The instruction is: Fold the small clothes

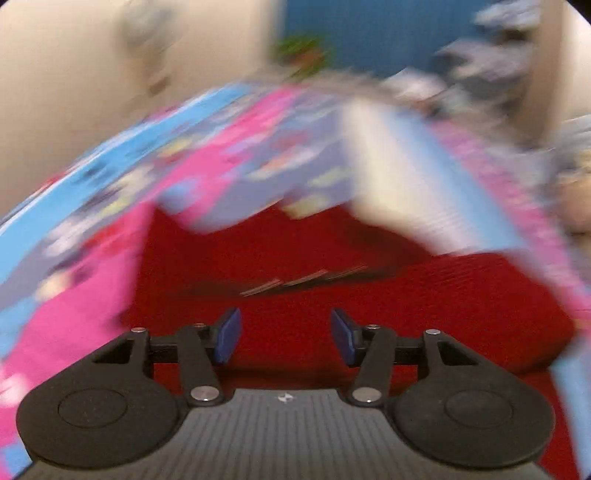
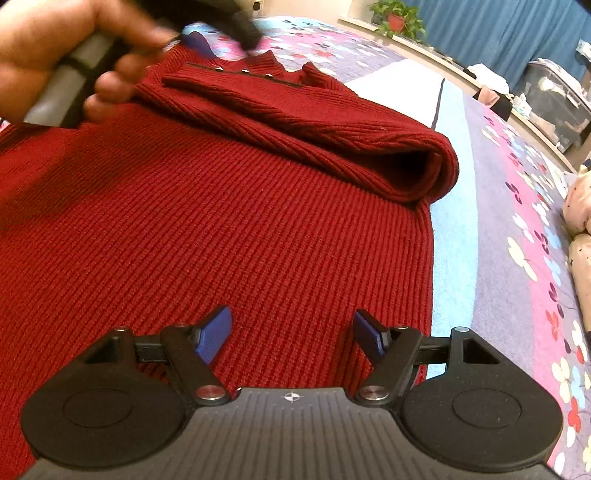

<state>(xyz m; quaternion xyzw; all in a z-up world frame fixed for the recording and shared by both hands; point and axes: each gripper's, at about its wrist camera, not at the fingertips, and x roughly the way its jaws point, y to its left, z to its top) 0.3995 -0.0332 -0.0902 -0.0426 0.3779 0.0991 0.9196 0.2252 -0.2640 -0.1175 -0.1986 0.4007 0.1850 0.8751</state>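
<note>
The sweater (image 2: 221, 221) lies on the bedspread (image 2: 498, 206), one side folded over its body; both grippers hang above it, the left gripper (image 2: 199, 40) beyond the right gripper (image 2: 291, 332); a potted plant (image 2: 397, 18) stands far behind

The sweater (image 2: 229, 206) is deep red with a ribbed knit and a dark placket strip. Beneath it, the bedspread (image 2: 517, 206) shows pink, purple and light-blue bands dotted with white, red and dark flowers. The grippers' pads (image 2: 214, 338) are blue on black arms. The curtain (image 2: 509, 26) is dark blue.
</note>
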